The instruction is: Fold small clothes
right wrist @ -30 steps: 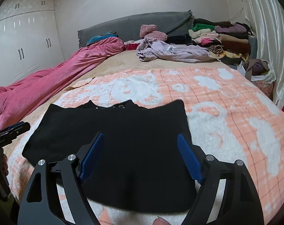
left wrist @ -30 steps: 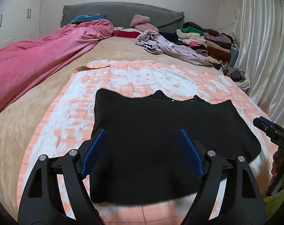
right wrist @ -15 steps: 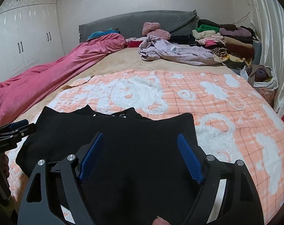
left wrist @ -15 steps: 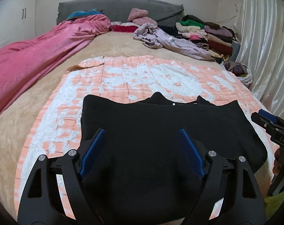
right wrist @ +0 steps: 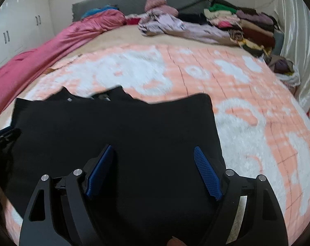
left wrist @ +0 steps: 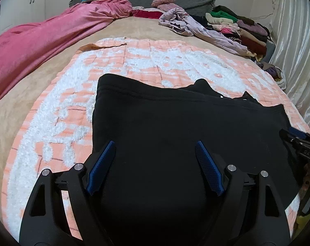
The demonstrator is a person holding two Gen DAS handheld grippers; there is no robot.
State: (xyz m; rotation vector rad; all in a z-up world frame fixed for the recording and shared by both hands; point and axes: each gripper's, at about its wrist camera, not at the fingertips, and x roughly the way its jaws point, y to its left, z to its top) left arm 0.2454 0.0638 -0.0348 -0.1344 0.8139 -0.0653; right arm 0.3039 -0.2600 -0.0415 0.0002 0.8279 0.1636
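A black garment (left wrist: 175,127) lies flat on the peach-and-white blanket (left wrist: 58,127). The left gripper (left wrist: 155,146) and right gripper (right wrist: 153,150) hover over the garment, jaws spread wide, grasping nothing.

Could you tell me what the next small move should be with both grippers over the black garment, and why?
Probably lower both to the near hem and close on it. The black garment lies flat on the orange-and-white blanket, not yet folded, and the left gripper and right gripper both hang over it with jaws open, pinching no cloth. The near edge is hidden behind the grippers, so this is a guess.
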